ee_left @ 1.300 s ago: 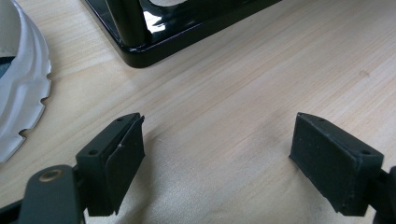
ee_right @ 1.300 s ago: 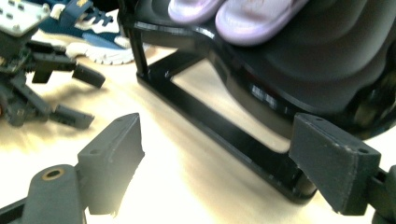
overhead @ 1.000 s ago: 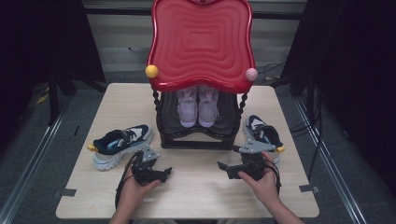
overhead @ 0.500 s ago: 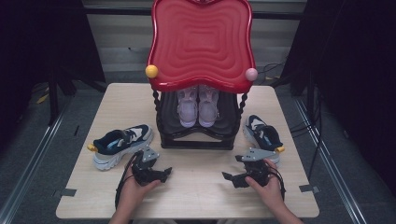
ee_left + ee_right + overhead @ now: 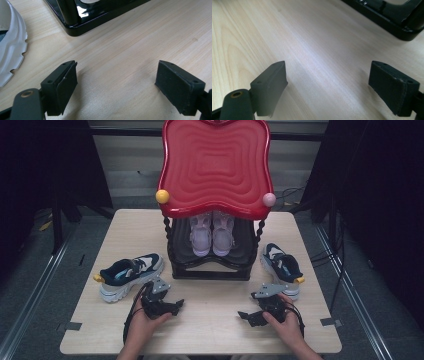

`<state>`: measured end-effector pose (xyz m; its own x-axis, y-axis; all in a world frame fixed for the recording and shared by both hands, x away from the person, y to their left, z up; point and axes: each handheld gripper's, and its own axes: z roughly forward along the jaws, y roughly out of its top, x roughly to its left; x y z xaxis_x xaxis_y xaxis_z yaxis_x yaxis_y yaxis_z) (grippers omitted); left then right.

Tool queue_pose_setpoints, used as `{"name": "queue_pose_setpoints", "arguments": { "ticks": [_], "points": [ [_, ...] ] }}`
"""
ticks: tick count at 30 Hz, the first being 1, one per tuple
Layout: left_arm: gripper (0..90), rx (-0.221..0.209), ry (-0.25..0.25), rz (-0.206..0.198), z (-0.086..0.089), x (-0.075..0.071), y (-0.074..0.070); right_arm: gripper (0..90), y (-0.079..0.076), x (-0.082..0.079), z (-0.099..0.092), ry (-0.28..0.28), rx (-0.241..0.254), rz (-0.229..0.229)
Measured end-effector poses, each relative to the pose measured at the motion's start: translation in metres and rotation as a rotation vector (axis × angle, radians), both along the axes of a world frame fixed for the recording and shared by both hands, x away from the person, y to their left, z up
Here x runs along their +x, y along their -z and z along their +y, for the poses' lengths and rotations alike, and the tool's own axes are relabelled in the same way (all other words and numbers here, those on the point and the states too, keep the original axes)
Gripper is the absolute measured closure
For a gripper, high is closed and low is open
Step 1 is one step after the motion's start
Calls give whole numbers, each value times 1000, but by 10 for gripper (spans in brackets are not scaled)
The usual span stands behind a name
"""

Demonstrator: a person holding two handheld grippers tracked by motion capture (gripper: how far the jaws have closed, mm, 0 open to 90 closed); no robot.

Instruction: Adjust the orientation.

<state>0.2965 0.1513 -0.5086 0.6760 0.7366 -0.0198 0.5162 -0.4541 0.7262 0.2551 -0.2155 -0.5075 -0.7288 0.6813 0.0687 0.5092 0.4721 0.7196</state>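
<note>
The red wavy top of the shoe rack (image 5: 216, 167) hides the heels of the pale pink pair of sneakers (image 5: 212, 235) on the lower shelf and runs off the high view's top edge. In the left gripper view, the white sole of the left sneaker (image 5: 11, 47) is cut off at the left edge, and the rack's black base (image 5: 82, 21) by the top. The person's forearms leave the high view at its bottom edge

Both hands rest low, the left gripper (image 5: 176, 305) and the right gripper (image 5: 246, 316) pointing inward (jaws wide apart, nothing between them).
</note>
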Motion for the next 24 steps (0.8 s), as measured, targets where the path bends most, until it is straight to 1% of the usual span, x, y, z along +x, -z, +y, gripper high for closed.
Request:
{"name": "queue_pose_setpoints", "arguments": {
  "ticks": [2, 6, 8, 24],
  "points": [
    [169, 0, 0, 0, 0, 0, 0, 139, 1, 0, 0, 0, -6, -10],
    [169, 0, 0, 0, 0, 0, 0, 125, 2, -1, 1, -23, -33, -24],
    [169, 0, 0, 0, 0, 0, 0, 122, 3, -2, 1, -23, -26, -31],
    [152, 4, 11, -1, 0, 0, 0, 118, 3, -2, 1, -26, -26, -31]
  ]
}}
